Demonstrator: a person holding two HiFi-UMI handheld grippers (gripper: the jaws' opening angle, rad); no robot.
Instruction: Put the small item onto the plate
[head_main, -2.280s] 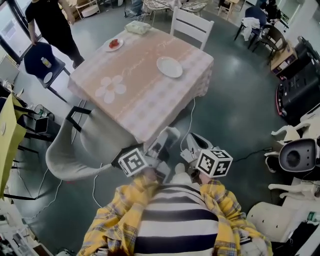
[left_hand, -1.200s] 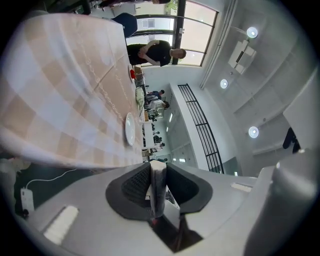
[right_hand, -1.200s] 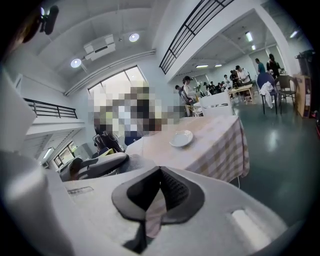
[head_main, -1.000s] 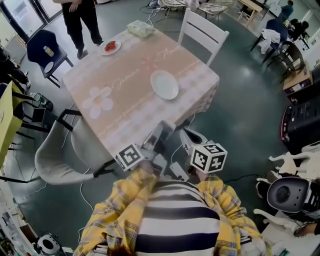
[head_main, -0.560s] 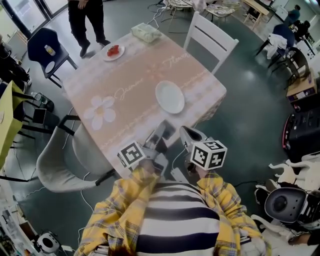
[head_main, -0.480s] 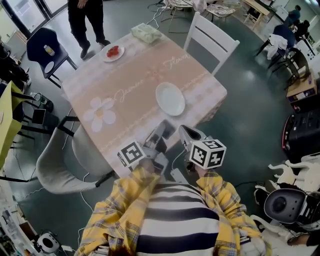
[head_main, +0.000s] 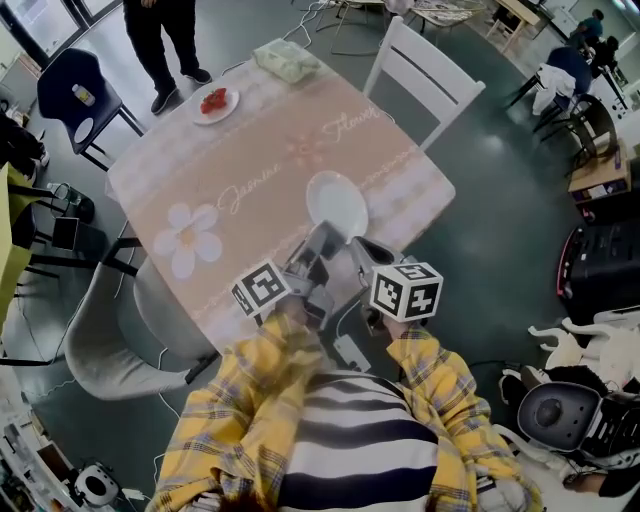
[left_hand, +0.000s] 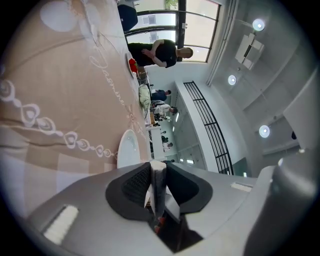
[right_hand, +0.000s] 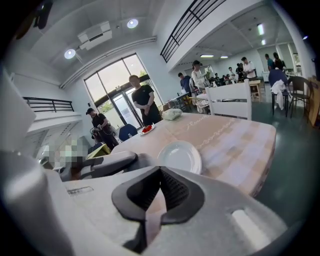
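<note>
The empty white plate (head_main: 337, 203) lies on the pink tablecloth near the table's near edge; it also shows as plate (right_hand: 180, 156) and plate (left_hand: 128, 148). My left gripper (head_main: 322, 242) hovers just short of the plate, shut on a thin white small item (left_hand: 158, 181) that stands edge-on between the pads. My right gripper (head_main: 362, 250) is beside it to the right, jaws shut with nothing in them, right gripper (right_hand: 159, 172). From the right gripper view, the left gripper (right_hand: 107, 164) shows at the left.
A second plate with red food (head_main: 213, 101) and a tissue pack (head_main: 285, 58) sit at the table's far side. A white chair (head_main: 425, 70) stands at the far right, a grey chair (head_main: 120, 330) at the left. A person (head_main: 165, 30) stands beyond the table.
Both grippers have come forward from over the floor to the table's near edge, close to the white plate. The left jaws stay shut on the white item.
</note>
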